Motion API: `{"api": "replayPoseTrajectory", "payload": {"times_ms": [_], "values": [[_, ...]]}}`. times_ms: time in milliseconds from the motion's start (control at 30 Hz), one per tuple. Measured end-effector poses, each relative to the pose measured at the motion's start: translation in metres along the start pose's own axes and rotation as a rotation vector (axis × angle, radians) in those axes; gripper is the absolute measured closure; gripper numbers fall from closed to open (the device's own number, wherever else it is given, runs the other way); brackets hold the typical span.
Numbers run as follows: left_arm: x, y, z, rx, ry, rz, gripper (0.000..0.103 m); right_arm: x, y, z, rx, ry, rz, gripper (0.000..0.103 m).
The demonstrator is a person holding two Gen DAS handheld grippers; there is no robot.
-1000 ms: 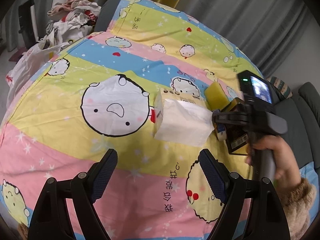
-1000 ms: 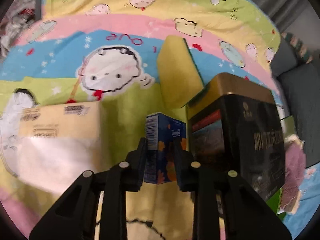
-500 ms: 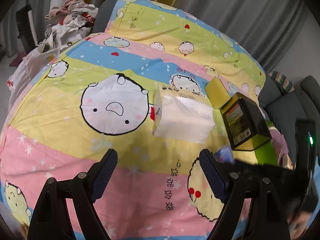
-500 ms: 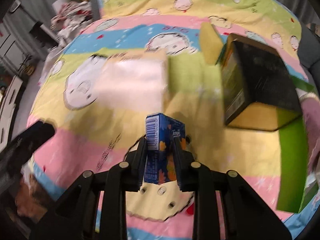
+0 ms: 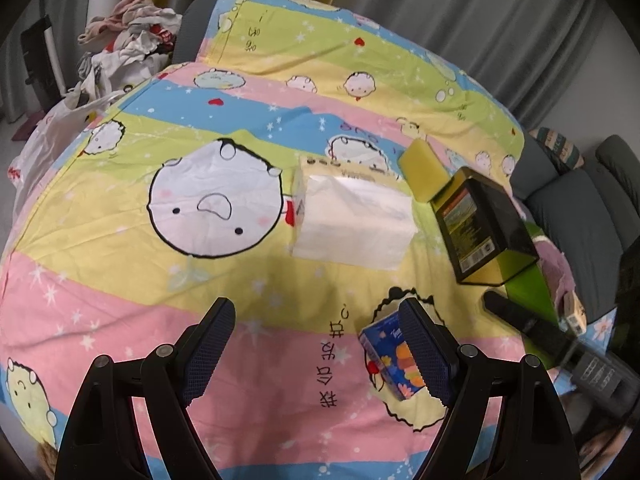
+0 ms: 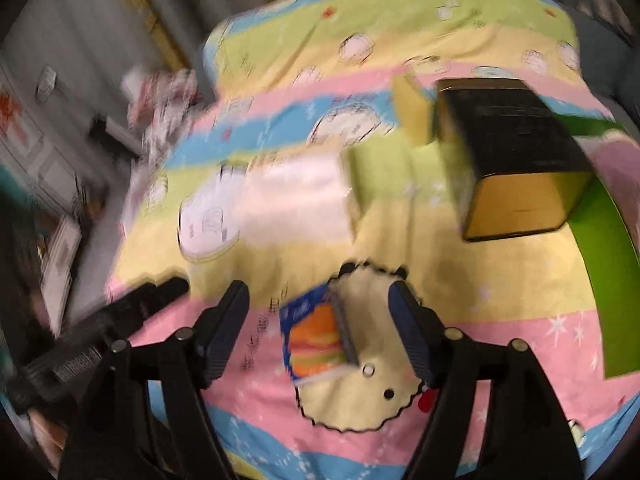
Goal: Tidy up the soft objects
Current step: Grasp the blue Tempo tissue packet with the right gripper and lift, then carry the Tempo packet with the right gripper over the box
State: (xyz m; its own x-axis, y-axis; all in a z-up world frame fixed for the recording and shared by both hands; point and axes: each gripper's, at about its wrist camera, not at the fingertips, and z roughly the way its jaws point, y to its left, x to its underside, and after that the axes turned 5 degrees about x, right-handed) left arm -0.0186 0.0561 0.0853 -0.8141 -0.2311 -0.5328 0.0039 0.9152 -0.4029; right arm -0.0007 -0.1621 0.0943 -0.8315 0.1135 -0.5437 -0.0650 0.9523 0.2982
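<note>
Right gripper (image 6: 318, 326) had swung back off the tin, jaws opening, dropping the blue tissue pack (image 6: 314, 338) onto the bed between its fingers, long axis along them; left gripper (image 5: 316, 346), wide and empty, sat just left of it.

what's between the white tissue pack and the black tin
Only bare bedsheet separates the white tissue pack from the black tin; the yellow sponge sits just behind the gap. The left wrist view shows it best.
</note>
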Motion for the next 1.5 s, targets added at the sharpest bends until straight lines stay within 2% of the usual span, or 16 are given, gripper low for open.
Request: {"api": "replayPoseTrajectory", "payload": {"times_ms": [133, 233, 333, 533, 633, 733, 867, 967, 1033, 1233, 1500], "values": [[0.010, -0.012, 0.010, 0.009, 0.046, 0.036, 0.019, 0.005, -0.012, 0.004, -0.090, 0.015, 0.024, 0.029], [0.017, -0.021, 0.023, 0.068, 0.118, 0.051, 0.019, 0.013, -0.014, 0.013, -0.151, 0.060, 0.035, 0.029], [0.023, -0.025, 0.032, 0.101, 0.167, 0.026, 0.019, 0.015, -0.015, 0.022, -0.156, 0.094, 0.034, 0.030], [0.033, -0.038, 0.039, 0.087, 0.189, 0.061, 0.019, 0.019, -0.019, 0.033, -0.188, 0.142, 0.041, 0.035], [0.037, -0.043, 0.046, 0.127, 0.222, 0.069, 0.020, 0.021, -0.021, 0.040, -0.195, 0.167, 0.050, 0.038], [0.042, -0.045, 0.051, 0.162, 0.243, 0.053, 0.028, 0.024, -0.019, 0.048, -0.210, 0.197, 0.049, 0.039], [0.046, -0.048, 0.060, 0.162, 0.244, 0.048, 0.029, 0.028, -0.016, 0.054, -0.192, 0.225, 0.031, 0.042], [0.050, -0.047, 0.071, 0.193, 0.269, 0.021, 0.040, 0.029, -0.015, 0.061, -0.213, 0.248, 0.028, 0.048], [0.051, -0.050, 0.073, 0.206, 0.264, 0.038, 0.045, 0.030, -0.016, 0.064, -0.221, 0.257, 0.034, 0.052], [0.051, -0.059, 0.066, 0.167, 0.203, 0.110, 0.045, 0.031, -0.016, 0.066, -0.198, 0.244, 0.023, 0.057], [0.050, -0.076, 0.028, 0.205, 0.048, 0.194, 0.045, 0.024, -0.015, 0.026, -0.242, 0.130, 0.015, 0.056]]}}
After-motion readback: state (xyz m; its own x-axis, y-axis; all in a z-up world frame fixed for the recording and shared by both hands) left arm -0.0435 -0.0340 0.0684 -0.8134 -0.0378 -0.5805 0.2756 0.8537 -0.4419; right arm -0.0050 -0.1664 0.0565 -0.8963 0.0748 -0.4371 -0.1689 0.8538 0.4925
